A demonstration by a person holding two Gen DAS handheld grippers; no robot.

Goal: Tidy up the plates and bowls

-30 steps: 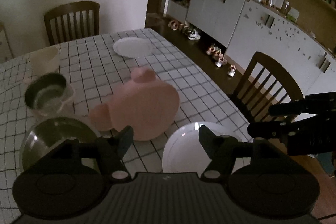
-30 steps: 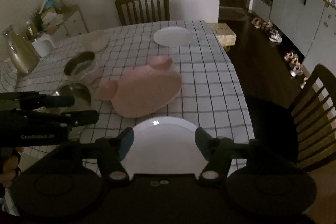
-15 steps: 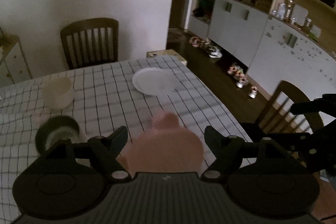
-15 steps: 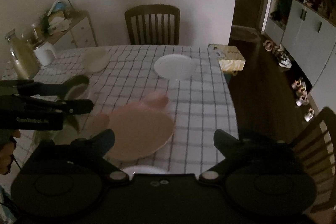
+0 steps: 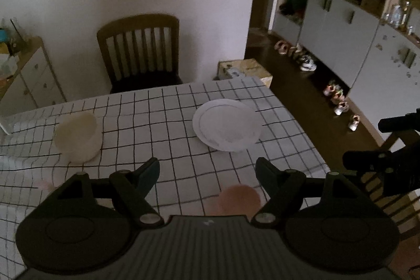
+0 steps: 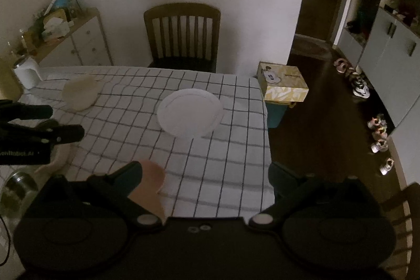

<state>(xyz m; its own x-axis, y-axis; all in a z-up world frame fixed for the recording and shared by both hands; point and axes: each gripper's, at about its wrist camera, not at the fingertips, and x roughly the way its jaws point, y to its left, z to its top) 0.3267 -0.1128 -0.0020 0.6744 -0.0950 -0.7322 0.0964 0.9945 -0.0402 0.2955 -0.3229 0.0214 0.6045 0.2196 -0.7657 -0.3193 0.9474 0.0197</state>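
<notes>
A white plate [image 5: 227, 127] [image 6: 190, 113] lies flat on the checked tablecloth [image 5: 168, 122] towards the far right of the table. A cream bowl [image 5: 76, 137] [image 6: 78, 93] stands at the far left. Only one round ear of the pink plate [image 5: 237, 198] [image 6: 151, 183] shows, just below the fingers in both views. My left gripper [image 5: 207, 172] [image 6: 65, 121] hangs open above the cloth, nothing between its fingers. My right gripper [image 6: 206, 172] [image 5: 363, 139] is open wide and empty, short of the white plate.
A metal bowl [image 6: 18, 183] sits at the near left, under the left gripper. A wooden chair [image 6: 182, 36] stands at the table's far end. A yellow tissue box [image 6: 283, 83] is past the far right corner, and a white kettle [image 6: 26, 71] at the far left. Shoes line the floor on the right.
Both grippers have travelled forward over the table towards its far end. The near white plate and most of the pink plate have dropped out of view. Both jaws opened wider, the right much more.
</notes>
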